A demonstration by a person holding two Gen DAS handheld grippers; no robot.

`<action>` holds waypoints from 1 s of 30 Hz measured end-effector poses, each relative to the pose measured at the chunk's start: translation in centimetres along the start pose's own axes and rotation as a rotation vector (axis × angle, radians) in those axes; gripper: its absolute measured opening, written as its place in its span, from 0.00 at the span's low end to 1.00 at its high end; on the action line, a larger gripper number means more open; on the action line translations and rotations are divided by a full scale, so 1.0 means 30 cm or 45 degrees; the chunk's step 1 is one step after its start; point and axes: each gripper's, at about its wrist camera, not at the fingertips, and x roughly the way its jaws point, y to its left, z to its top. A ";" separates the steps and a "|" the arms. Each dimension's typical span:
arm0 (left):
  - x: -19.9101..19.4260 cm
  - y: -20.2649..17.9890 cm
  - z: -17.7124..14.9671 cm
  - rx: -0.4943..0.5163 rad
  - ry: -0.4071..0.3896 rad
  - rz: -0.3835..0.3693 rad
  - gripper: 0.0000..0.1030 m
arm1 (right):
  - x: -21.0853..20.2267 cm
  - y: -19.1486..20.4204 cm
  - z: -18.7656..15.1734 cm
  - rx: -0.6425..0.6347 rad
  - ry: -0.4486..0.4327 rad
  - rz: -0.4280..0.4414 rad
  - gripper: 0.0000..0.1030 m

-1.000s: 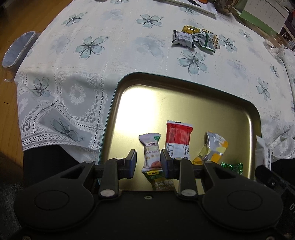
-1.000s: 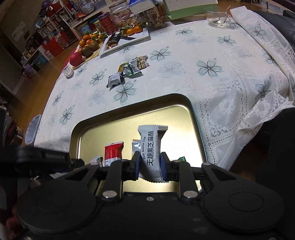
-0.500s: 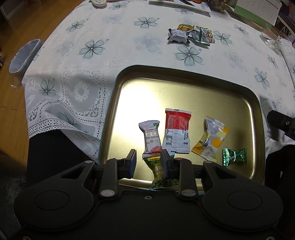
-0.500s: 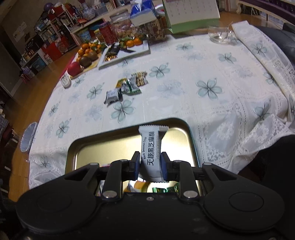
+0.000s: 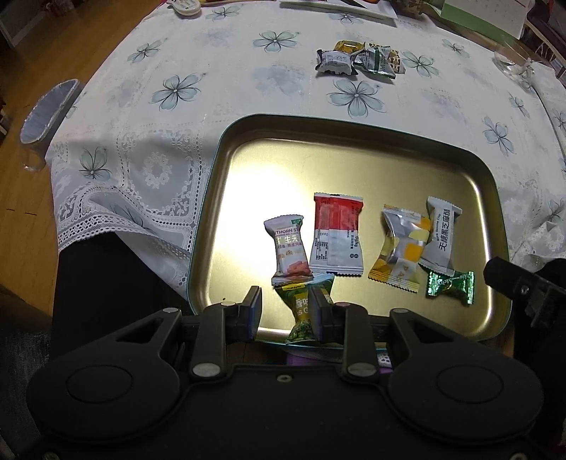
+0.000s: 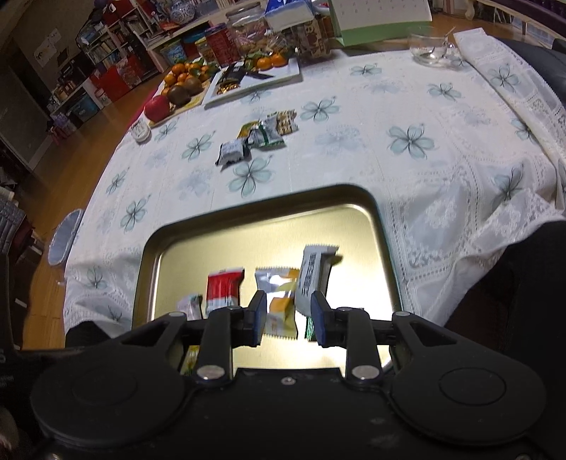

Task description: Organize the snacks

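Observation:
A gold metal tray [image 5: 353, 155] [image 6: 247, 230] lies at the near table edge with several snack packets in it: a white-orange one [image 5: 288, 246], a red-white one [image 5: 336, 235], a silver-yellow one [image 5: 403, 247], a grey sesame crisp packet [image 5: 440, 237] [image 6: 313, 276], a green candy [image 5: 449, 286] and a green packet [image 5: 304, 308]. My left gripper [image 5: 286, 315] is open and empty above the tray's near rim. My right gripper [image 6: 288, 318] is open and empty just behind the sesame packet. A small pile of loose snacks [image 5: 361, 60] [image 6: 258, 138] lies on the tablecloth beyond the tray.
A floral white tablecloth [image 5: 177, 106] covers the table. At the far side stand a fruit board with oranges and an apple [image 6: 177, 85], a white plate [image 6: 254, 76], jars and tins [image 6: 247, 32], a green box [image 6: 382, 17] and a glass bowl [image 6: 429, 49].
My right gripper has opened and let go of the grey sesame crisp packet, which now lies in the tray at the right. Both grippers have drawn back toward me.

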 end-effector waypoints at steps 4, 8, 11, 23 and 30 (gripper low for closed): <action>0.000 -0.001 -0.033 0.002 0.000 0.015 0.37 | -0.010 -0.001 -0.061 0.004 0.011 -0.006 0.29; 0.000 -0.007 -0.064 0.011 0.004 0.021 0.37 | -0.015 -0.006 -0.106 0.016 0.030 0.001 0.29; -0.001 -0.012 -0.081 0.017 0.002 0.033 0.37 | -0.018 -0.006 -0.130 0.020 0.039 0.001 0.29; 0.001 -0.026 -0.118 0.030 0.010 0.051 0.37 | -0.013 -0.002 -0.182 0.001 0.064 -0.026 0.29; 0.007 -0.021 -0.124 0.028 0.032 0.046 0.38 | -0.009 0.012 -0.200 -0.025 0.078 -0.035 0.29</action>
